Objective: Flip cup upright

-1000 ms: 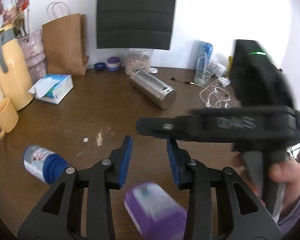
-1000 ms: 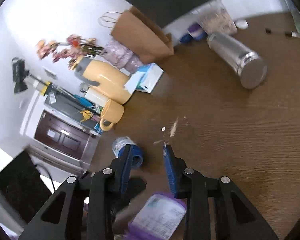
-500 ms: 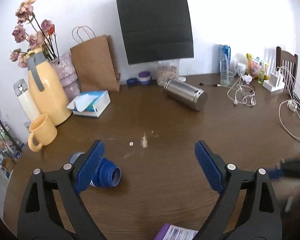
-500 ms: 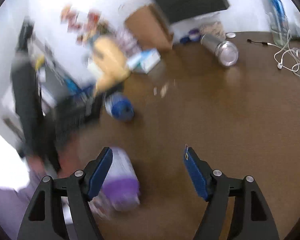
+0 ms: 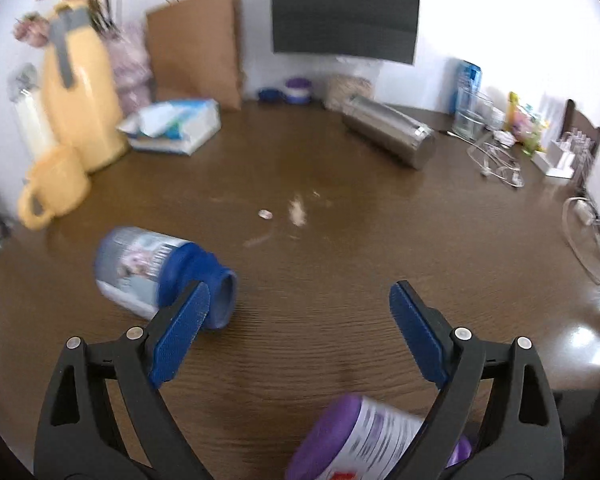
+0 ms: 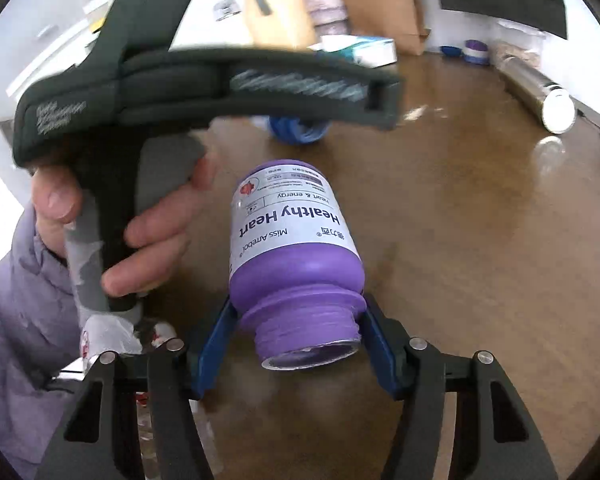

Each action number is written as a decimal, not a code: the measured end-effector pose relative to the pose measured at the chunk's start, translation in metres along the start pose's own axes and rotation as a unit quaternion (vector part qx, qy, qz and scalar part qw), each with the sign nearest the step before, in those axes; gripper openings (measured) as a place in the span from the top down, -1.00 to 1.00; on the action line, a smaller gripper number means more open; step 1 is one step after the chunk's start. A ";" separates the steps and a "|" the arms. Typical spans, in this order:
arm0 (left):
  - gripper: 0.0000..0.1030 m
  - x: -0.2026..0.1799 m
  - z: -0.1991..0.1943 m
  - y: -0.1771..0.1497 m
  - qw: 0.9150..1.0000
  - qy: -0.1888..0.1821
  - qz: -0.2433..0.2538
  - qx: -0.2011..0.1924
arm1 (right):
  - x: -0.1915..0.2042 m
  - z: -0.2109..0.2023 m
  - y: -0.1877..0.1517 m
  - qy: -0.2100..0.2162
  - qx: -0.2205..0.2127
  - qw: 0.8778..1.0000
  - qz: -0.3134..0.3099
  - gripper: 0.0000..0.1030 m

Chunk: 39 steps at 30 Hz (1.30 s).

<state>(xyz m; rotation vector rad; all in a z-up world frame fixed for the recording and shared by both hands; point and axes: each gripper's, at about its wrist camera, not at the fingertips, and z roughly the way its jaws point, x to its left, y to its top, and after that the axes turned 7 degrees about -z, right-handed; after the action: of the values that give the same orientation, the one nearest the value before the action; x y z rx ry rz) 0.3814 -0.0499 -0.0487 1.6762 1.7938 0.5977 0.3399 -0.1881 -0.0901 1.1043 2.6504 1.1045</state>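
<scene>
A purple bottle (image 6: 296,240) with a white "Healthy Heart" label lies on its side on the brown table, its open neck toward my right gripper (image 6: 296,348). The right jaws stand open on either side of the neck; whether the pads touch it I cannot tell. The bottle also shows at the bottom edge of the left wrist view (image 5: 364,440). My left gripper (image 5: 296,336) is wide open and empty above the table. A blue bottle (image 5: 160,276) lies on its side just left of the left finger. A steel tumbler (image 5: 388,136) lies on its side at the back.
A yellow mug (image 5: 56,192), yellow jug (image 5: 80,92), tissue box (image 5: 176,128) and paper bag (image 5: 196,48) stand at the back left. Cables (image 5: 500,160) and a glass (image 5: 468,120) sit at the back right. The left hand and its gripper body (image 6: 172,84) fill the right view's upper left.
Both grippers opened from nearly closed. The right gripper swung round and came down to the purple bottle's neck. The left gripper pulled back and hangs over the table.
</scene>
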 end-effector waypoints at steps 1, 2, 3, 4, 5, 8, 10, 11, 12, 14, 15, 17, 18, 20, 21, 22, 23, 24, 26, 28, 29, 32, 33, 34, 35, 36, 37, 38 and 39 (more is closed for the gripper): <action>-0.73 -0.002 0.006 0.002 1.000 -0.007 0.006 0.008 | -0.007 -0.001 0.002 -0.007 0.000 1.000 0.002 -0.28; -0.72 -0.004 0.009 0.002 1.000 -0.013 0.012 0.014 | -0.019 -0.003 0.004 -0.016 0.001 1.000 0.007 -0.28; -0.63 -0.007 0.015 0.004 0.999 -0.021 0.021 0.024 | -0.023 -0.001 0.010 -0.024 0.003 1.000 0.007 -0.28; -0.50 -0.010 0.020 0.005 0.999 -0.024 0.027 0.032 | -0.031 -0.002 0.014 -0.023 0.005 1.000 -0.001 -0.29; -0.29 -0.011 0.023 0.006 0.998 -0.033 0.028 0.035 | -0.036 -0.003 0.017 -0.017 0.004 1.000 -0.009 -0.29; -0.01 -0.014 0.031 0.014 0.998 -0.048 0.032 0.040 | -0.048 -0.006 0.031 -0.033 0.006 0.999 -0.030 -0.34; 0.02 -0.014 0.036 0.019 0.998 -0.040 0.033 0.039 | -0.059 -0.007 0.035 -0.058 0.008 0.998 -0.030 -0.38; 0.06 -0.013 0.038 0.021 0.998 -0.037 0.034 0.039 | -0.061 -0.007 0.037 -0.062 0.006 0.998 -0.026 -0.38; 0.10 -0.012 0.041 0.022 0.998 -0.036 0.035 0.042 | -0.069 -0.007 0.039 -0.066 0.000 0.998 -0.017 -0.38; 0.12 -0.011 0.044 0.023 0.997 -0.040 0.035 0.048 | -0.077 -0.007 0.043 -0.071 -0.008 0.997 -0.011 -0.38; 0.13 -0.010 0.045 0.023 0.997 -0.039 0.033 0.049 | -0.080 -0.005 0.045 -0.072 -0.012 0.997 -0.008 -0.38; 0.14 -0.007 0.046 0.025 0.998 -0.036 0.027 0.048 | -0.083 -0.005 0.046 -0.069 -0.020 0.997 -0.001 -0.38; 0.14 -0.006 0.046 0.026 0.998 -0.039 0.024 0.049 | -0.084 -0.007 0.046 -0.072 -0.024 0.997 0.002 -0.38; 0.14 -0.003 0.044 0.027 0.997 -0.050 0.018 0.048 | -0.087 -0.008 0.047 -0.082 -0.029 0.996 0.012 -0.38; 0.15 -0.002 0.043 0.028 0.997 -0.054 0.015 0.048 | -0.090 -0.007 0.049 -0.084 -0.033 0.996 0.018 -0.38; 0.15 -0.001 0.041 0.029 0.997 -0.060 0.013 0.048 | -0.091 -0.007 0.049 -0.083 -0.036 0.996 0.023 -0.38; 0.15 0.001 0.040 0.031 0.996 -0.071 0.010 0.049 | -0.093 -0.007 0.049 -0.084 -0.039 0.995 0.027 -0.38; 0.15 0.000 0.039 0.032 0.996 -0.080 0.011 0.049 | -0.095 -0.009 0.048 -0.088 -0.041 0.995 0.033 -0.38; 0.15 0.000 0.035 0.035 0.993 -0.108 0.015 0.055 | -0.100 -0.009 0.047 -0.096 -0.043 0.994 0.042 -0.38; 0.12 -0.001 0.034 0.037 0.986 -0.147 0.011 0.073 | -0.105 -0.008 0.047 -0.095 -0.042 0.993 0.053 -0.38; 0.06 -0.003 0.035 0.037 0.983 -0.165 0.012 0.085 | -0.107 -0.008 0.046 -0.092 -0.043 0.993 0.057 -0.38; -0.09 -0.021 0.045 0.032 0.976 -0.178 0.052 0.114 | -0.111 -0.008 0.044 -0.089 -0.046 0.993 0.066 -0.38; -0.10 -0.027 0.048 0.030 0.975 -0.179 0.061 0.117 | -0.113 -0.009 0.044 -0.098 -0.045 0.992 0.070 -0.38; -0.10 -0.032 0.052 0.029 0.974 -0.178 0.070 0.121 | -0.115 -0.011 0.043 -0.107 -0.045 0.991 0.072 -0.38; -0.11 -0.038 0.055 0.030 0.974 -0.174 0.075 0.120 | -0.118 -0.014 0.042 -0.113 -0.047 0.990 0.076 -0.38; -0.12 -0.041 0.058 0.031 0.974 -0.175 0.076 0.120 | -0.121 -0.017 0.041 -0.112 -0.050 0.989 0.082 -0.38; -0.13 -0.042 0.064 0.035 0.973 -0.181 0.070 0.128 | -0.125 -0.022 0.040 -0.101 -0.059 0.989 0.093 -0.38; -0.13 -0.044 0.066 0.036 0.972 -0.181 0.068 0.135 | -0.130 -0.027 0.040 -0.089 -0.067 0.988 0.106 -0.38; -0.13 -0.046 0.067 0.036 0.971 -0.179 0.073 0.140 | -0.132 -0.032 0.039 -0.081 -0.074 0.987 0.117 -0.38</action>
<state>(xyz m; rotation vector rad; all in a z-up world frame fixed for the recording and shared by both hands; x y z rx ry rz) 0.4548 -0.0968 -0.0664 1.9696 1.5536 0.0868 0.4515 -0.2727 -0.0681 1.4344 2.3208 1.1685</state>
